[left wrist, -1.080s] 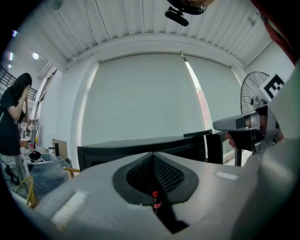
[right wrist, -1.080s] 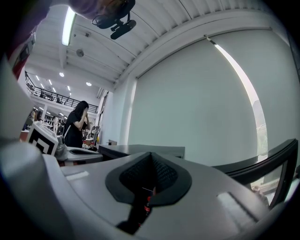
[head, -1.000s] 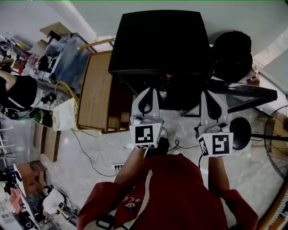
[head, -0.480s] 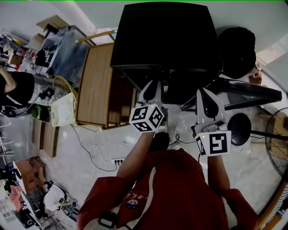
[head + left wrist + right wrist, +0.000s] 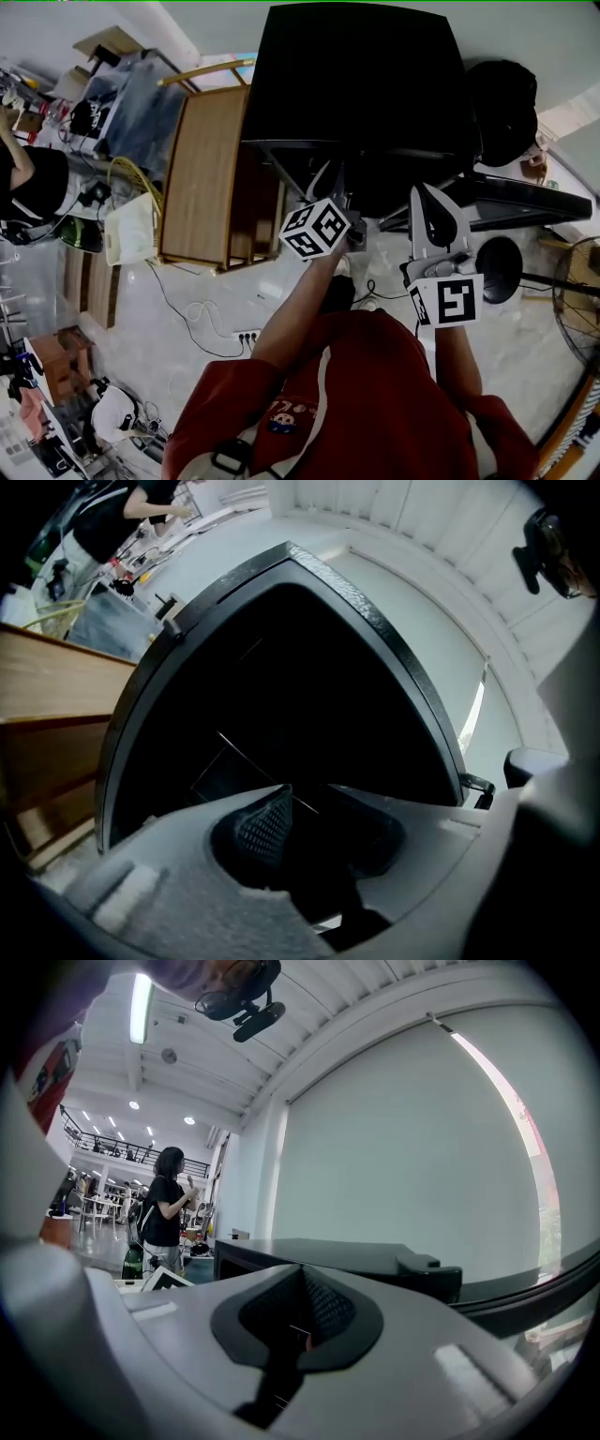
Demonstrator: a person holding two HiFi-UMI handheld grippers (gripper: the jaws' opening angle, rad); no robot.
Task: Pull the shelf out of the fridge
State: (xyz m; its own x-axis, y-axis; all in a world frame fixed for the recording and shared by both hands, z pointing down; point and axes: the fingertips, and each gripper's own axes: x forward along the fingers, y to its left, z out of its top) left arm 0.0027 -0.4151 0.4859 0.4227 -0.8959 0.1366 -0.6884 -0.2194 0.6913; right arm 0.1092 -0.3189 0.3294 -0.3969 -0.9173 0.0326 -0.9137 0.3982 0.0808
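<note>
The glass shelf [image 5: 246,757] lies flat inside the dark fridge [image 5: 356,94], its front edge running across the opening (left gripper [image 5: 307,797] jaws opening around it, right gripper [image 5: 302,1290] pinched together), which stands on the pale floor [image 5: 216,292].

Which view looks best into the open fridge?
Left gripper view: the open fridge fills it, a faint shelf edge inside. Head view shows mainly its black top; right gripper view, its top side-on.

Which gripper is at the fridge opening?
The left gripper, jaws opening with nothing between them, faces the fridge interior; the right gripper hangs back.
</note>
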